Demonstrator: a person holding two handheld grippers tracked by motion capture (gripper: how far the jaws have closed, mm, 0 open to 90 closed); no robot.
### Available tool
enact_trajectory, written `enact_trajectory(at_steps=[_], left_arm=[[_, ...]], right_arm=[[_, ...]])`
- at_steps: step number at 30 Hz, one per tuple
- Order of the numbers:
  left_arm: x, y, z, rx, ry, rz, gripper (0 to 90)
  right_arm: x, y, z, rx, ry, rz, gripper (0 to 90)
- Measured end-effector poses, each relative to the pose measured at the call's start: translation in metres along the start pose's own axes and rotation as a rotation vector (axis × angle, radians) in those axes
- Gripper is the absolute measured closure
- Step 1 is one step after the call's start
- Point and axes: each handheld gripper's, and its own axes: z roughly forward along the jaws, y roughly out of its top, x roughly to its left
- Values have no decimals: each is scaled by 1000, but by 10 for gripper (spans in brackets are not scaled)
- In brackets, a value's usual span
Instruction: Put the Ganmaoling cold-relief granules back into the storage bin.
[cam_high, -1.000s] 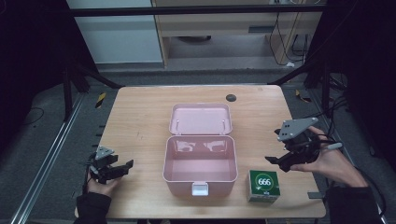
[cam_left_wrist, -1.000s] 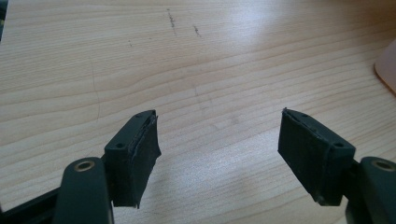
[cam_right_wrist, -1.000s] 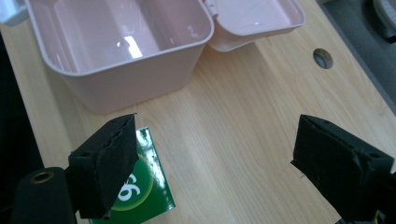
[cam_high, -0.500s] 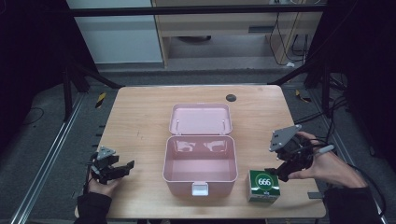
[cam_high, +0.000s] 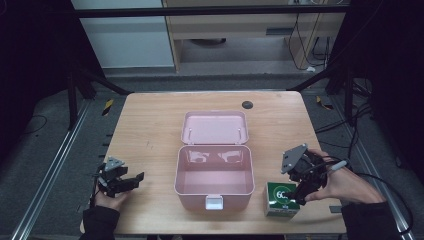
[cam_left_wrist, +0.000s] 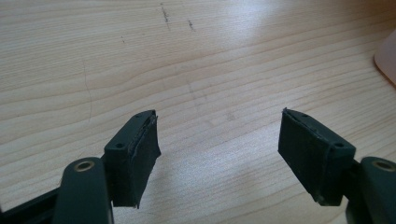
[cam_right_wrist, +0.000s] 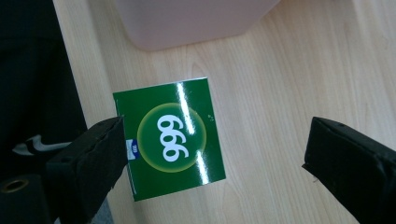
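Now my right gripper (cam_high: 295, 192) hangs over the green box (cam_high: 281, 200) at the near right of the table (cam_high: 150, 130), its grey plate tilted up toward the middle. Jaws have just been opening and stand wide; nothing pressed between them. From the right gripper view (cam_right_wrist: 215, 154) I look straight down: the green box (cam_right_wrist: 170, 137) lies flat on the wood, white "999" in a pale green ring on its glossy top. One pad sits over the box's edge on the side nearest the table's rim, the other stands well apart over bare wood. Whether the pad touches the box I cannot tell.

Green box position: near edge of the table, just beside the front right corner of the pink case (cam_high: 214, 172), apart from it by a strip of wood. A corner of the pink case (cam_right_wrist: 187, 21) shows at the top of the right gripper view.

Pink case stands open at the table's centre, lid laid back flat toward the far side, white latch at the front facing me. Inside looks bare pink.

My left gripper (cam_high: 131, 181) rests low at the near left corner, well apart from the case, pointing toward it. Left gripper view (cam_left_wrist: 217, 144): jaws wide, bare wood between them, a pink sliver of the case (cam_left_wrist: 386, 56) at the right edge.

Small dark disc (cam_high: 247, 105) near the far edge
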Motion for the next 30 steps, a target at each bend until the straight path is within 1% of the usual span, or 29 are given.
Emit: enact_trajectory(at_steps=[2,3,5,6,8,17,18,22,25,26,30], left_arm=[[0,0,0,0,0,1,278],[0,0,0,0,0,1,279],[0,0,0,0,0,1,278],[0,0,0,0,-1,1,278],[0,0,0,-1,0,2,278],[0,0,0,-1,1,4,279],[0,0,0,0,1,4,278],[0,0,0,0,2,5,278],[0,0,0,1,2,5,278],[0,0,0,1,2,5,278],[0,0,0,1,2,6,278]], right_arm=[[2,0,3,13,3,3,60],[2,0,4,19,11,-4,58],[3,1,7,29,18,-8,54],[4,1,8,32,18,-17,51],[5,2,10,33,28,-20,47],[9,2,22,78,66,-33,33],[10,2,23,80,68,-29,33],[12,3,29,100,69,-44,32],[13,3,33,113,76,-46,32],[13,3,34,120,78,-54,32],[15,3,40,130,79,-59,29]])
